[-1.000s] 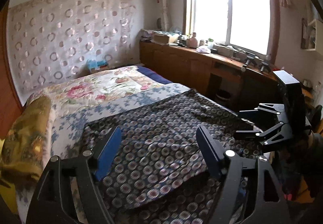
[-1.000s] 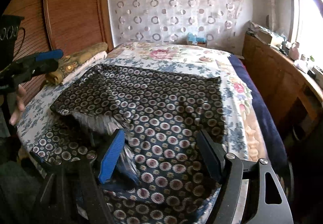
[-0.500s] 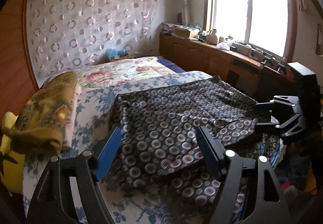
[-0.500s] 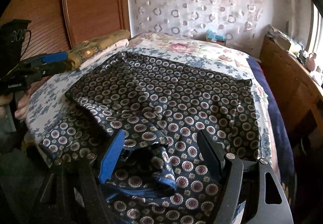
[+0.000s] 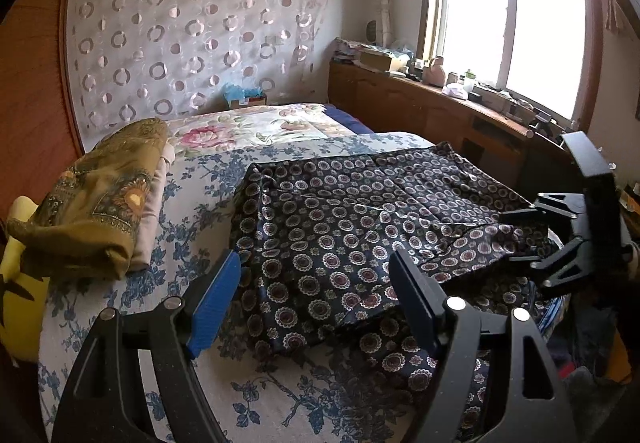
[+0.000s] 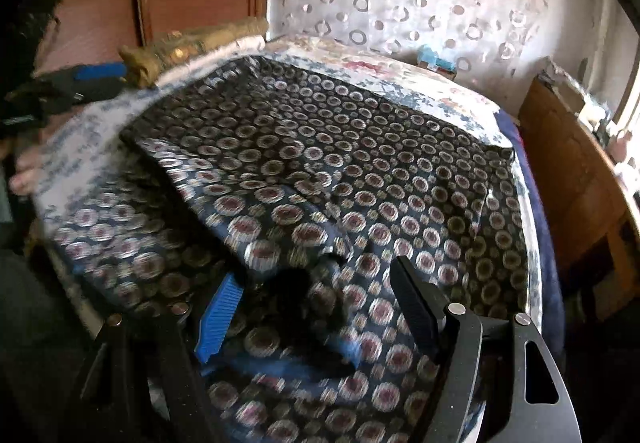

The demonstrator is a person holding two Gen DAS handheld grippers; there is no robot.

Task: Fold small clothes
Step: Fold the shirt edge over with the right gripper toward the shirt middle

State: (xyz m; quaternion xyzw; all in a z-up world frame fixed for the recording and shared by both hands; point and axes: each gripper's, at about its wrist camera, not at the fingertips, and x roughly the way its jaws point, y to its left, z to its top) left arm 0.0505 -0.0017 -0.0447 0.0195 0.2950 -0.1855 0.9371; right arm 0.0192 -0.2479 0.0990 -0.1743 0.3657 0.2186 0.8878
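**The dark cloth is getting its first fold**

On the left, a folded gold blanket [image 5: 100, 203] is sitting on the flowery bed [image 5: 200, 199]. The left gripper [image 5: 316, 303] is hanging wide open, holding nothing. A moment ago it was over the cloth; now it is backing toward the near edge. The dark circle-print garment [image 5: 360, 227] is lying across the bed, one flap now doubled over. The right gripper [image 6: 316, 307] is also spread open above a rumpled near edge, so more smoothing is probably coming.
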